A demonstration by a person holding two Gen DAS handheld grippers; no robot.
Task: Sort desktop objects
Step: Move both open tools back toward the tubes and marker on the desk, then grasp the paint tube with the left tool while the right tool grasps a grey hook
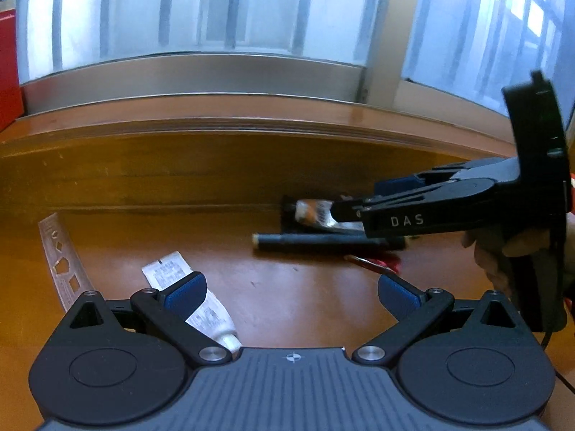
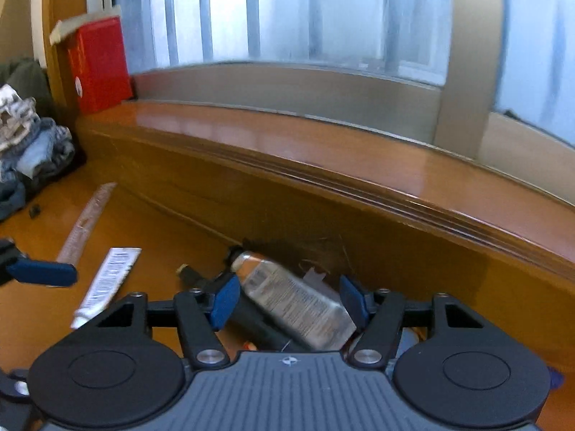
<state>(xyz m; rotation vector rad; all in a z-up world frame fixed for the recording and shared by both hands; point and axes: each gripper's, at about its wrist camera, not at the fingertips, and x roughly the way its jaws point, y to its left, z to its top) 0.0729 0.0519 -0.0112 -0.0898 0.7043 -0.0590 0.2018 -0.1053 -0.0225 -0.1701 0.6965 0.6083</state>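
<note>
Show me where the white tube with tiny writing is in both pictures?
Left wrist view: the white tube lies low on the left, partly behind the left gripper's blue pad.
Right wrist view: the white tube lies on the desk at the lower left, left of the right gripper.
Shared landmark: the clear stencil ruler lies just left of the tube in both.

1. The desk (image 1: 287,287) was glossy orange-brown wood, smooth with faint reflections.
2. The silver tube (image 2: 298,301) looked like shiny crinkled metal foil.
3. The white tube (image 1: 201,301) appeared as smooth printed plastic.
4. The ruler (image 1: 61,265), lower left, was clear plastic.
5. The window frame (image 1: 197,79) was matt brushed metal.
6. The clothes (image 2: 32,143), at left, were soft crumpled cloth.
</note>
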